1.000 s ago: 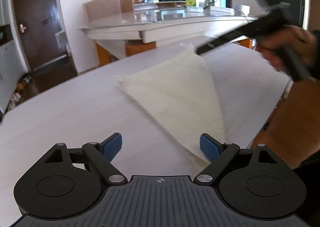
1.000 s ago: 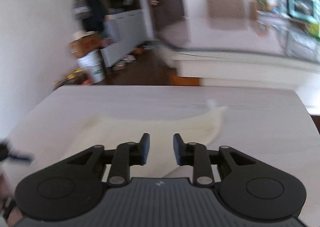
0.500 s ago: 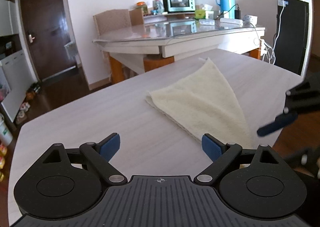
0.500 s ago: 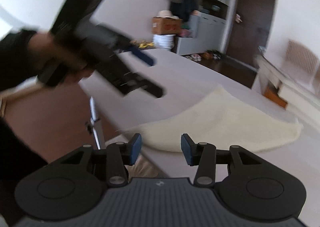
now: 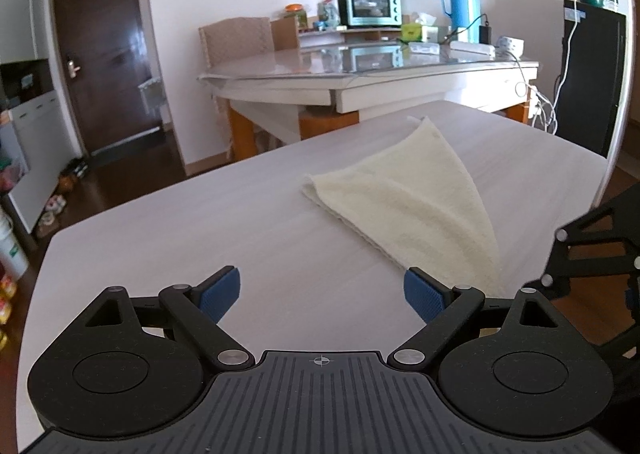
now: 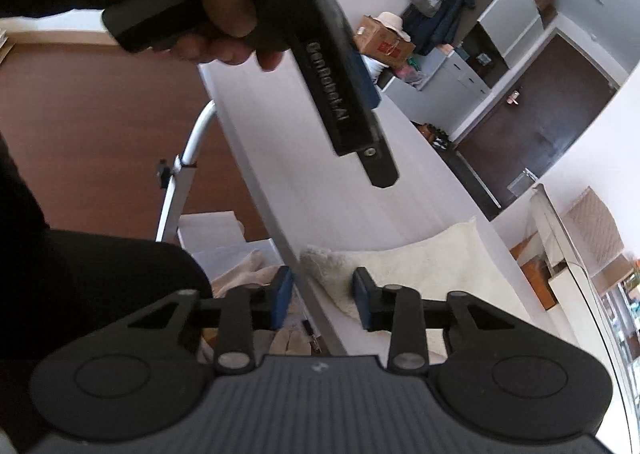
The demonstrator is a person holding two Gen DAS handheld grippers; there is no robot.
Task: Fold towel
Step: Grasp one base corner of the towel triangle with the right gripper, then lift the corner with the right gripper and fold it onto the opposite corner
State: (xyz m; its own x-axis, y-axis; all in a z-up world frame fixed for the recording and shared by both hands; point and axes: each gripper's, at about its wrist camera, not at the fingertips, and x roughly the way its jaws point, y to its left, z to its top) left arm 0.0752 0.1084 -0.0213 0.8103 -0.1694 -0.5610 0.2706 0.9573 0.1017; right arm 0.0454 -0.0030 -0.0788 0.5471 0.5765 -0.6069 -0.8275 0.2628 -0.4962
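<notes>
1. The cream towel lies folded into a triangle on the pale desk, one corner at the near edge.
2. The left claw hovers wide open — empty.
3. The right claw is open at that corner, nothing gripped.

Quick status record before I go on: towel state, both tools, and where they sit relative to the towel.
towel: cream towel folded into a triangle, lying flat on the white table
towel near corner: at the table's front edge
left tool: open wide, empty, above the table to the left of the towel's near corner
right tool: open, empty, fingers straddling the table edge at the near corner, not gripping
contact: neither tool visibly touching the towel
</notes>
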